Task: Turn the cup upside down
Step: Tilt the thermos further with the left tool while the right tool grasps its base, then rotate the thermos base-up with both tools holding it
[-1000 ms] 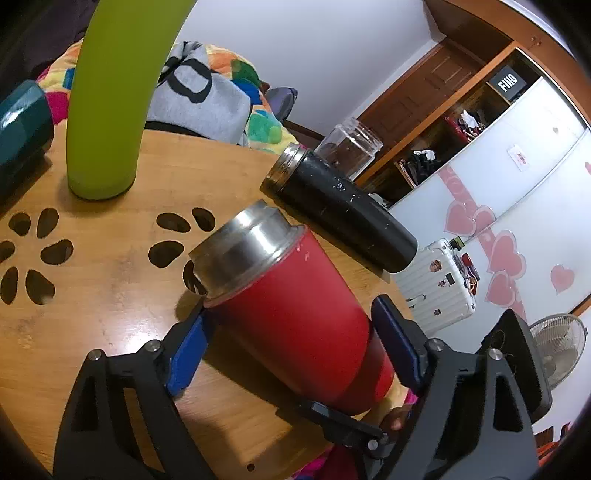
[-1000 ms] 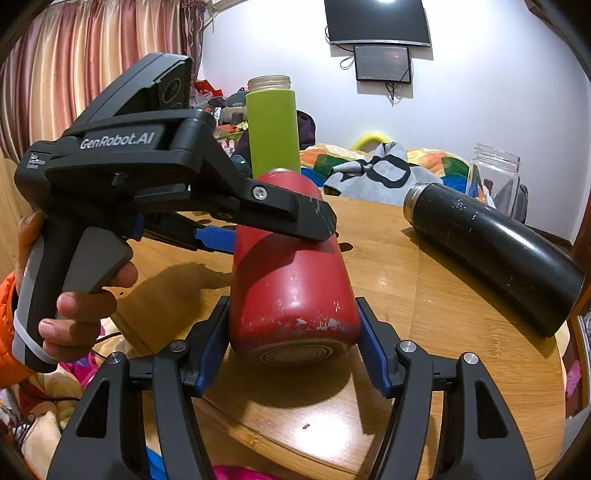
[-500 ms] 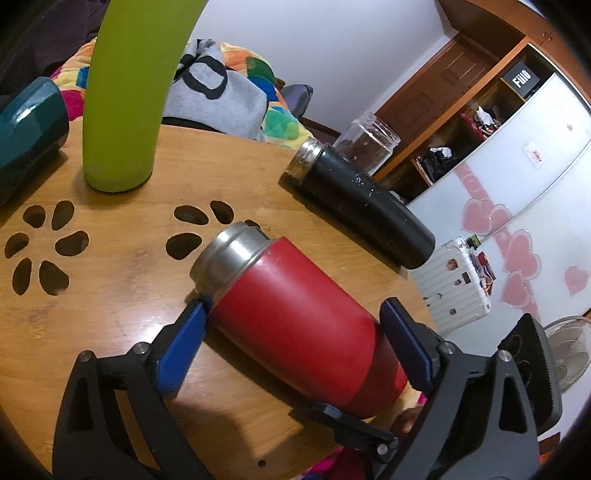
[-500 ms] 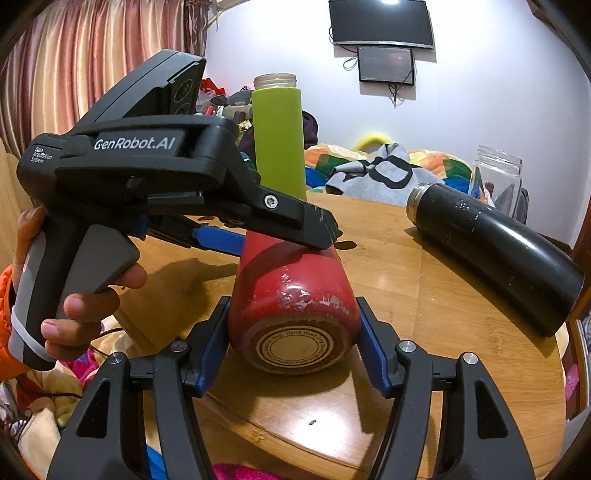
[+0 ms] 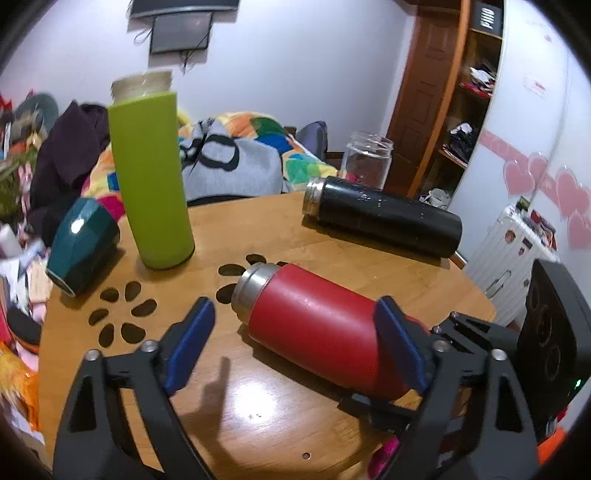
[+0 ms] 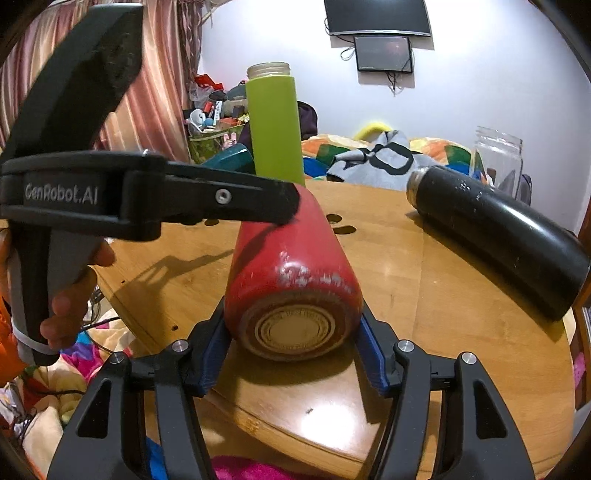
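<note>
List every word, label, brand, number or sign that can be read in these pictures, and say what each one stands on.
"GenRobot.AI": white lettering on the side of the black handheld left gripper, in the right wrist view.
White lettering on the black box atop the wooden shelf: too blurred to read.
Ring of embossed text on the round base label of the lying red steel cup: too small to read.
Stickers on the white ribbed suitcase: unreadable.

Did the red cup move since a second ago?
Yes. The red cup tipped further, its base now lying low on the table; earlier its mouth end was raised toward the standing green bottle.
</note>
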### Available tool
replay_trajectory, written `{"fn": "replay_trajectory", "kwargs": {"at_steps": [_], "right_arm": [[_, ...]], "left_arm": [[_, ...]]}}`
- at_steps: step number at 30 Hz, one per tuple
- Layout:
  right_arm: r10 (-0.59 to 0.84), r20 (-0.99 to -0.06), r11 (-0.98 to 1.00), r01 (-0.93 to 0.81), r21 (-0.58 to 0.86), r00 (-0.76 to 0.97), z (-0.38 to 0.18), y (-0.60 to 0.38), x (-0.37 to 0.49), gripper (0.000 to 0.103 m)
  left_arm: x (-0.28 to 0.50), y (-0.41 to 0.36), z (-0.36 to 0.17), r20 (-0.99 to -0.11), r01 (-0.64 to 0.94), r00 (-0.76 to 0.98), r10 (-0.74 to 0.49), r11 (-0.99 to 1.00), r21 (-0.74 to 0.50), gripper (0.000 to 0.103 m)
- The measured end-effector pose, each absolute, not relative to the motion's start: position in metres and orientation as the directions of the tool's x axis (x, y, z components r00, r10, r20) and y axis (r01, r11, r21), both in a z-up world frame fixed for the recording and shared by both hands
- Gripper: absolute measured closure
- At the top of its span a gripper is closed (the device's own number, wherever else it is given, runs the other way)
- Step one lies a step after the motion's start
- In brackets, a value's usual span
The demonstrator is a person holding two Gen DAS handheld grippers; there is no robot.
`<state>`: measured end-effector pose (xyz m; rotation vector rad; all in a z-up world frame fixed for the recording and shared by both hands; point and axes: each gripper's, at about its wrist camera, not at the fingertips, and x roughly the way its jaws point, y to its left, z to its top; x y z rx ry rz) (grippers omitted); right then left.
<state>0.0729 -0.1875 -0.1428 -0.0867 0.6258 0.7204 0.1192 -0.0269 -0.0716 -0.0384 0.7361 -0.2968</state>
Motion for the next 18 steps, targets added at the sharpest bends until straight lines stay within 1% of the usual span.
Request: {"fn": "replay_trajectory", "kwargs": {"at_steps": [2,6,8,10,14,18], "right_arm": [[0.583,-0.561,0.765,-0.631,0.133,0.588,-0.142,-0.189,0.072,0.046],[0.575,-0.532,0.778,-0.616,0.121,0.621,-0.133,-0.194,0.066,0.046],[0.575,-0.508,0.784,-0.61,0.117,0.642,-0.125,-0.198,0.063,0.046],[0.577,-0.483,0.788,-0.604,0.118,0.658,-0.118,-0.202,0.061,0.046],[0.58,-0.452,0.792,-0.598,0.12,0.678,-0.106,-0.205,0.063,0.047],[0.578,-0.443,0.794,-0.597,0.113,0.685,-0.099,-0.199,0.068,0.047]], "left_arm": [[0.119,-0.028,-0.069,-0.65,0.266,0.705,-0.284,0.955,-0.13,0.031],[0.114,-0.027,-0.063,-0.625,0.269,0.729,-0.28,0.956,-0.114,0.043],[0.114,-0.025,-0.06,-0.618,0.27,0.735,-0.277,0.957,-0.109,0.053],[0.115,-0.023,-0.058,-0.617,0.269,0.736,-0.278,0.957,-0.11,0.058],[0.115,-0.019,-0.059,-0.618,0.264,0.735,-0.281,0.957,-0.121,0.063],[0.116,-0.013,-0.058,-0.607,0.25,0.743,-0.283,0.958,-0.141,0.064]]}}
